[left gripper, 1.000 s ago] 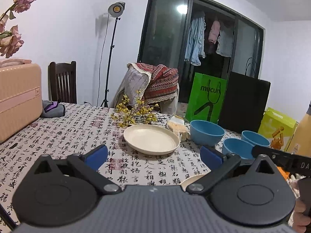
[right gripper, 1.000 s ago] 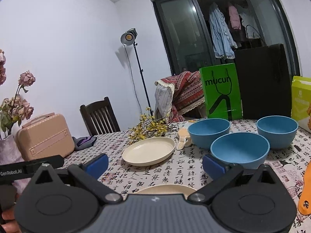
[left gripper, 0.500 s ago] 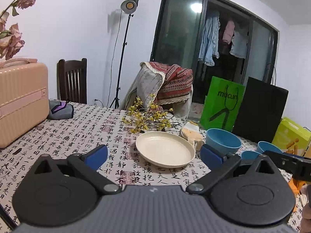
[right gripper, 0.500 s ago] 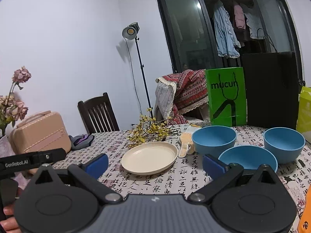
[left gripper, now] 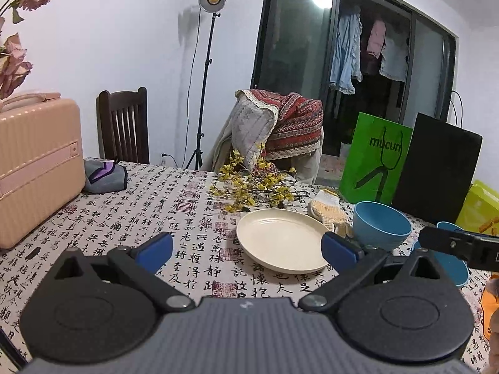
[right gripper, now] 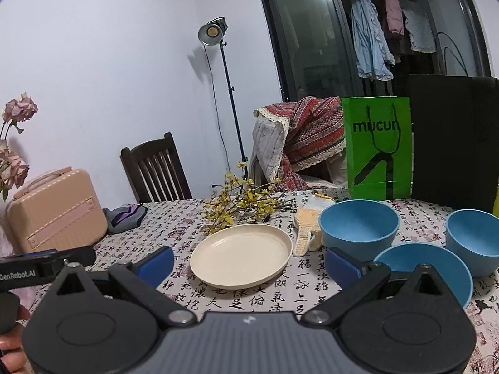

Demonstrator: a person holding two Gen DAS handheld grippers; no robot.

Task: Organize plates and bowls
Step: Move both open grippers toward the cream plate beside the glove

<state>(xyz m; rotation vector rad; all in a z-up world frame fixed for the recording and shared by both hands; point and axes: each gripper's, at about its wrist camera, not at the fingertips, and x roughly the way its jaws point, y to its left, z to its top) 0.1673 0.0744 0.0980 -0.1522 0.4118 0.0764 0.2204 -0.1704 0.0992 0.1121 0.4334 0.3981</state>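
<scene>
Matt cream plate (right gripper: 240, 255) and matt blue bowls (right gripper: 358, 224) look like smooth plastic; the tablecloth (left gripper: 149, 205) is printed cloth, the chair (right gripper: 156, 168) at centre left dark wood, the green bag (right gripper: 377, 146) glossy paper

Both wrist views sit low over the surface (left gripper: 131, 218), facing the far wall and glass doors (right gripper: 312, 46). Left view looks from the left, right view from the right, nearer the blue bowls (right gripper: 358, 224). Shared: cream plate (left gripper: 280, 240), yellow flowers (right gripper: 240, 205), green bag (left gripper: 374, 162), lamp stand (right gripper: 215, 31).
</scene>
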